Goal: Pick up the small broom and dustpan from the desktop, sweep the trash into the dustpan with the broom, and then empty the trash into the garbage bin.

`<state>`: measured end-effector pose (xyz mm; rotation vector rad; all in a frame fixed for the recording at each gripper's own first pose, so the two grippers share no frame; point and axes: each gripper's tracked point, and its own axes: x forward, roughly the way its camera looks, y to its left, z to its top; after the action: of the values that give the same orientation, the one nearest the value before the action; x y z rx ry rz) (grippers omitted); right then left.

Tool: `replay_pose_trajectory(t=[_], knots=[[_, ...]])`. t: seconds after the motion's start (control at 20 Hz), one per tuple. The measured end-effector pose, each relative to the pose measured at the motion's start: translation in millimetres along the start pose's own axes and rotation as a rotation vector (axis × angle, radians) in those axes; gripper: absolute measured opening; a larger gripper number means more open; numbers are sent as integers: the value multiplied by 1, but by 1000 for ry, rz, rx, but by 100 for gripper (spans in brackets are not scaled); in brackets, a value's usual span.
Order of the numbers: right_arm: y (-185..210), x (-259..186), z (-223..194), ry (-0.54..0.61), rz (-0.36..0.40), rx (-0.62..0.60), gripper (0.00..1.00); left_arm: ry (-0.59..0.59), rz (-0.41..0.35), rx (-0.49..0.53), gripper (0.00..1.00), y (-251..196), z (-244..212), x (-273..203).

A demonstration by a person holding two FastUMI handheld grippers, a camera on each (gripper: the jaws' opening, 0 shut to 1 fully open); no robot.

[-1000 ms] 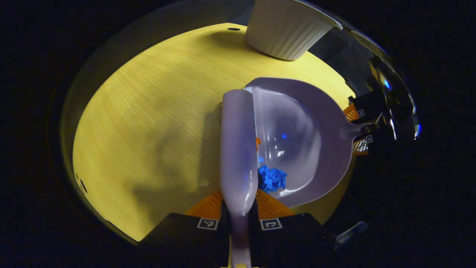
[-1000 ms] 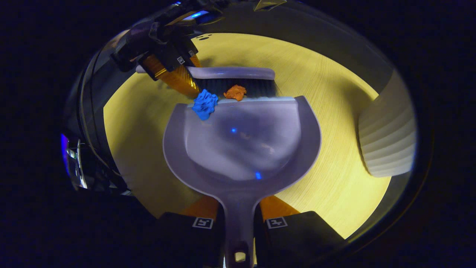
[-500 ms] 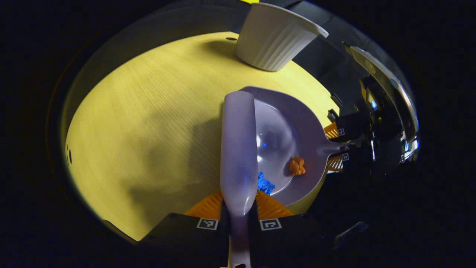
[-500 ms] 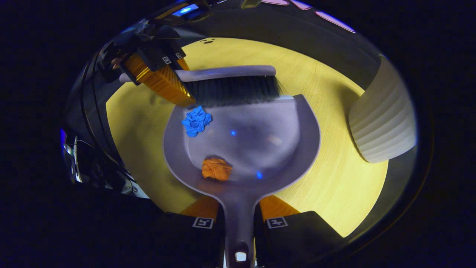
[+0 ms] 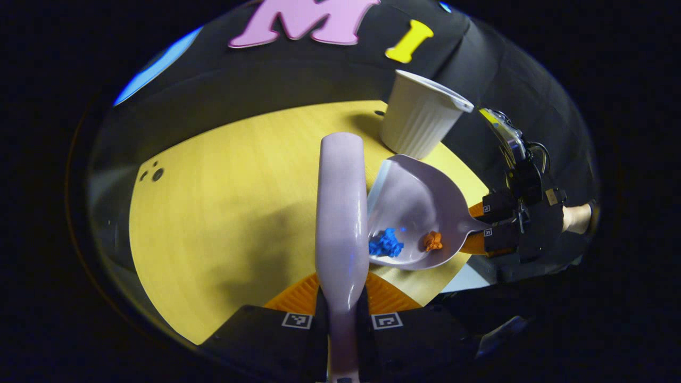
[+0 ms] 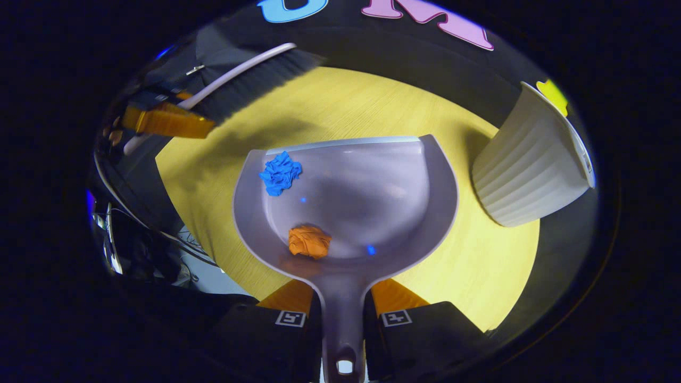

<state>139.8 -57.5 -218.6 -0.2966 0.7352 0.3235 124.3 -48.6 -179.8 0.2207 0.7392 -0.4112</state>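
Sweeping done, as far as can be judged: blue paper ball (image 6: 280, 173) and orange paper ball (image 6: 309, 241) both inside the dustpan (image 6: 372, 202), blue one near its front lip, orange one near its handle; no other trash seen on the tabletop (image 6: 346, 106). Left to do: emptying into the white ribbed garbage bin (image 6: 526, 170), just beside the dustpan on its right in the right gripper view. Right tongs (image 6: 343, 316) closed on the dustpan handle, left tongs (image 5: 341, 319) closed on the handle of the broom (image 5: 341, 213), held just beside the dustpan.
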Motion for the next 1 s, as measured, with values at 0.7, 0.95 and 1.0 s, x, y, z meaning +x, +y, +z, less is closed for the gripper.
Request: replay_pose_trajectory(t=[0.7,0.95,1.0], knots=[[-10,-31,11,-43,-62,81,32,-157,114,-209,26,48,-125,-10],[-20,-38,23,-86,-119,148,36,-175,130,-256,24,65,-135,-22],[-27,-40,24,-89,-159,151,36,-180,146,-266,26,71,-136,-28]])
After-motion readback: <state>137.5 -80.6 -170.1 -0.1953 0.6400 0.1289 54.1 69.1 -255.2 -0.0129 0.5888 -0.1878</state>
